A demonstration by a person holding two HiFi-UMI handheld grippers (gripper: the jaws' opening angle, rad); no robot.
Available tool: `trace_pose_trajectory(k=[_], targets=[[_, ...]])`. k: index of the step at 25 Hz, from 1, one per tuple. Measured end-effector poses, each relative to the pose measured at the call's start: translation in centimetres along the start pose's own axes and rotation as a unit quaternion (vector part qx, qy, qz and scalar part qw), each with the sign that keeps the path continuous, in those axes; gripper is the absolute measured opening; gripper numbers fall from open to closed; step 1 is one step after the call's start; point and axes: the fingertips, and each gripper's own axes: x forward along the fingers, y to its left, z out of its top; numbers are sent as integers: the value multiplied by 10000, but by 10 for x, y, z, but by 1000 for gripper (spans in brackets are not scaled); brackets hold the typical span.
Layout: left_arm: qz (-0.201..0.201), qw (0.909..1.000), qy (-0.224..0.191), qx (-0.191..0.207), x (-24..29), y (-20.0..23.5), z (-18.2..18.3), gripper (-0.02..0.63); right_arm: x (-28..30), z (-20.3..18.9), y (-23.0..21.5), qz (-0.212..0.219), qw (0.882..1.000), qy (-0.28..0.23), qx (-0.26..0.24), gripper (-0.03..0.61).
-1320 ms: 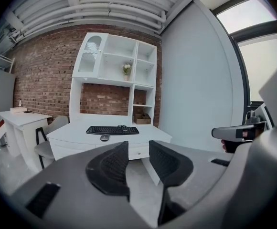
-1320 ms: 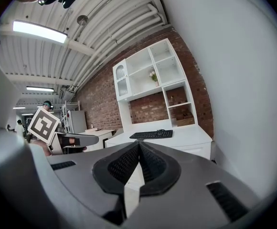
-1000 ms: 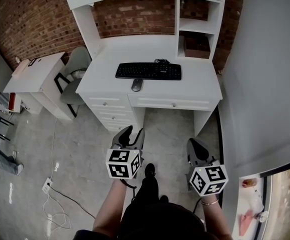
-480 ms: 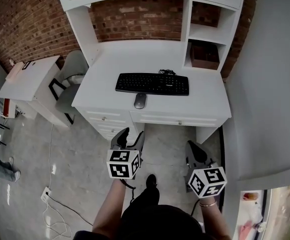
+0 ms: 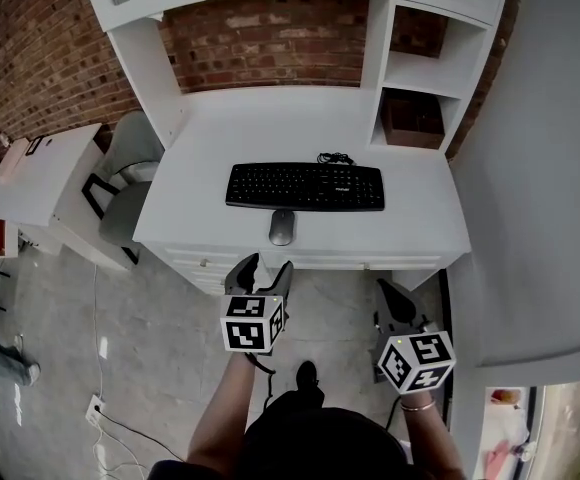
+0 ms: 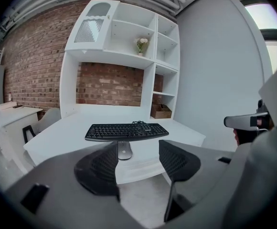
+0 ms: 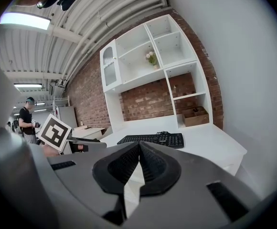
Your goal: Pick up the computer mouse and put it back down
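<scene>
L fingers: the L gripper (image 6: 137, 145) has its 2 black pads wide apart, w/ nothing btwn them. They have just been opening up.
R fingers: the R gripper (image 7: 139, 145) has its pads pressed together at the tips. Nothing is in them.
L gripper spot: up in the air, just short of the front edge of the desk (image 5: 270, 128). It points at the desk & a bit down. It touches nothing.
R gripper spot: also in the air, to the right of the L one, over the floor (image 5: 160, 338).
Cubes: the L cube (image 5: 252, 323) & R cube (image 5: 417, 360) are white w/ black squares. Each sits at the back end of its gripper.
Mouse: the mouse (image 5: 282, 227) is dark grey & lies flat on the desk top, near the front edge. It is right up against the front of the keyboard (image 5: 305, 186), a bit left of the middle. Can't tell if they touch. The L gripper view shows it btwn the L pads but well ahead of them.
Keyboard: black, long, flat on the desk, w/ a curly wire at its back.
Desk: white, w/ drawers under the front & shelves on top.
Box: a brown box (image 5: 413, 118) sits in the low cubby on the right.
Flowers: a small bunch of flowers (image 6: 141, 44) stands on a high shelf.
Behind: red brick wall (image 5: 270, 38).
Left side: a grey chair (image 5: 130, 168) is beside the desk, then a small white table (image 5: 35, 183).
Far off: a person (image 7: 27, 118) stands far away in the R gripper view.
</scene>
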Motion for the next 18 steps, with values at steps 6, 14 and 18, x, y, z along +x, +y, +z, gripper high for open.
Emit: trace_pose_trajectory(k=[6,14,18], targets=[[-95,9998,143,41,26,14,2,264,25,9,-3,-118,9999,32,8,5],[-77,9990,429,59,56,25,-8,276,54,13,-18,-180,9998,81,79,5],[-41,9986,535,9,76,31,-10,276,79,22,-25,-70,9999,57,65,5]])
